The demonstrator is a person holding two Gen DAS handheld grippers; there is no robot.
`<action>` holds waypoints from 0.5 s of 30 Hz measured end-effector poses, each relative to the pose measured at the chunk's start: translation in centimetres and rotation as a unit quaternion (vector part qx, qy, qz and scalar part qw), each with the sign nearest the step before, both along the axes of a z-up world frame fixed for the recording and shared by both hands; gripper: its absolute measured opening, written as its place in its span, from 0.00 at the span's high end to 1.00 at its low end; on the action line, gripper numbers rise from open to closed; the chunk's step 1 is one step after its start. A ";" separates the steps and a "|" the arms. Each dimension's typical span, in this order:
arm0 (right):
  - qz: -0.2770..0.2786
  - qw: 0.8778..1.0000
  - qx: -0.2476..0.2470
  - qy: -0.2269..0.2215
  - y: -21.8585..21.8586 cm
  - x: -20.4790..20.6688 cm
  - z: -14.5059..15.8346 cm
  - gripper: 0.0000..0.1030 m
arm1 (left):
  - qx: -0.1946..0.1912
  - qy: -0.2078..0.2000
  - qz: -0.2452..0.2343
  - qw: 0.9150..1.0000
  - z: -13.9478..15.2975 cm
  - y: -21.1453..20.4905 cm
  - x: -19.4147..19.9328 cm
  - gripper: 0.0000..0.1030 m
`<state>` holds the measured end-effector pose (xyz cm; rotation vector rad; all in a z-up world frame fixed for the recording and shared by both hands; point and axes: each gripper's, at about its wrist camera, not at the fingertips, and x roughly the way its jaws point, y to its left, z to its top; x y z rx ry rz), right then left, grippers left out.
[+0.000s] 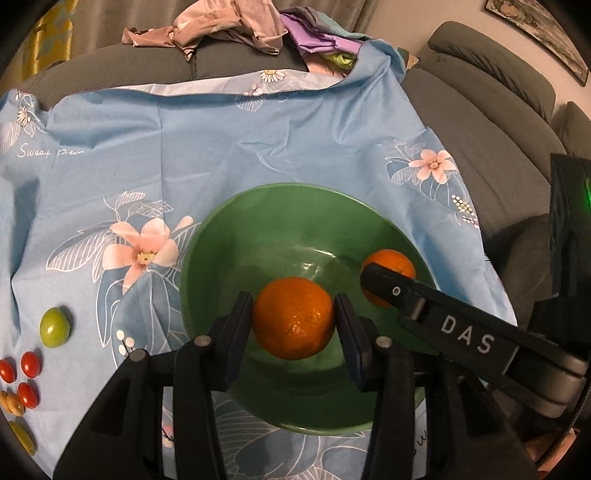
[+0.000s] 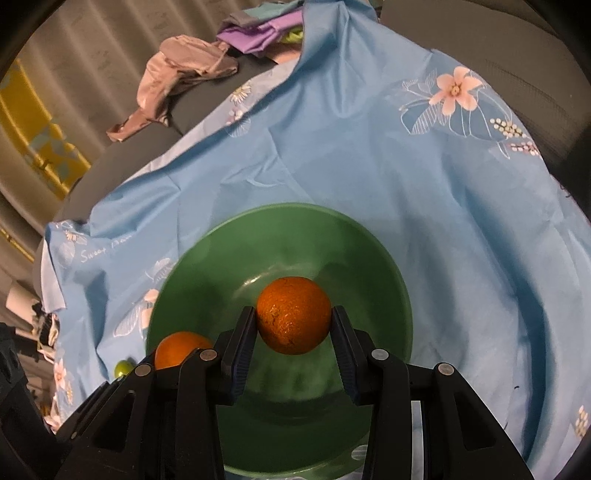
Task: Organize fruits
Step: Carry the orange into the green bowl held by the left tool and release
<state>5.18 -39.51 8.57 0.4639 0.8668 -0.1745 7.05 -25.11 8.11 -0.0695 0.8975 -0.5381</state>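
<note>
A green bowl (image 1: 258, 192) (image 2: 280, 208) sits on a blue floral cloth. My left gripper (image 1: 293, 301) is shut on an orange (image 1: 293, 321), its pads pressing both sides, over the inside of the bowl. My right gripper (image 2: 293, 314) is shut on a second orange (image 2: 293, 317), also over the bowl's inside. In the left wrist view that second orange (image 1: 393, 264) shows at the bowl's right side, partly behind one of the right gripper's fingers (image 1: 406, 299). In the right wrist view the left gripper's orange (image 2: 181, 349) peeks out at lower left. Whether either orange touches the bowl I cannot tell.
Left of the bowl on the blue cloth (image 1: 184, 147) lie a small green fruit (image 1: 54, 326) (image 2: 123, 367), three red cherry tomatoes (image 1: 29, 363) and yellow pieces (image 1: 22, 437). Crumpled clothes (image 1: 229, 26) lie on the grey sofa (image 1: 480, 122) behind.
</note>
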 end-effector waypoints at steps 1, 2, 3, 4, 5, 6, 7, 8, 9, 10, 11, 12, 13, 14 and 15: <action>-0.001 1.000 -0.002 0.002 0.1 0.0 0.0 0.59 | -0.001 0.001 0.000 1.000 -0.1 0.0 0.0 0.56; -0.001 1.000 -0.003 0.003 0.1 0.0 0.0 0.59 | 0.000 0.001 0.000 1.000 -0.2 0.0 0.1 0.56; -0.001 1.000 -0.003 0.004 0.1 0.0 0.0 0.59 | 0.001 0.001 0.000 1.000 -0.2 -0.1 0.1 0.56; -0.001 1.000 -0.003 0.006 0.1 0.1 0.0 0.59 | 0.002 0.003 0.000 1.000 -0.3 -0.1 0.1 0.55; 0.001 1.000 -0.004 0.008 0.2 0.2 -0.1 0.59 | 0.003 0.006 0.000 1.000 -0.3 0.0 0.1 0.55; 0.002 1.000 -0.003 0.012 0.2 0.3 -0.1 0.59 | 0.003 0.009 -0.001 1.000 -0.3 0.0 0.1 0.55; 0.003 1.000 -0.002 0.013 0.2 0.4 -0.2 0.59 | 0.001 0.011 -0.001 1.000 -0.2 0.2 0.1 0.55; 0.007 1.000 -0.001 0.012 0.3 0.4 -0.2 0.59 | -0.001 0.013 -0.001 1.000 -0.1 0.5 0.0 0.55; 0.011 1.000 0.000 0.011 0.4 0.5 -0.2 0.58 | -0.005 0.010 0.001 1.000 0.1 0.8 -0.1 0.54; 0.013 1.000 0.002 0.010 0.4 0.6 -0.2 0.58 | -0.007 0.006 0.003 1.000 0.4 1.1 -0.3 0.51; 0.015 1.000 0.005 0.005 0.5 0.5 0.0 0.58 | -0.007 -0.002 0.007 1.000 0.9 1.6 -0.5 0.49; 0.018 1.000 0.006 -0.004 0.6 0.4 0.3 0.58 | -0.005 -0.008 0.012 1.000 1.3 1.9 -0.7 0.42; 0.021 1.000 0.007 -0.015 0.7 0.3 0.6 0.58 | -0.005 -0.014 0.016 1.000 1.7 2.4 -0.8 0.37; 0.023 0.999 0.004 -0.023 0.9 0.2 0.9 0.58 | -0.007 -0.019 0.017 1.000 1.9 2.8 -1.0 0.36; 0.024 0.999 -0.002 -0.029 1.1 0.1 1.2 0.57 | -0.007 -0.020 0.020 1.000 2.2 3.2 -1.1 0.34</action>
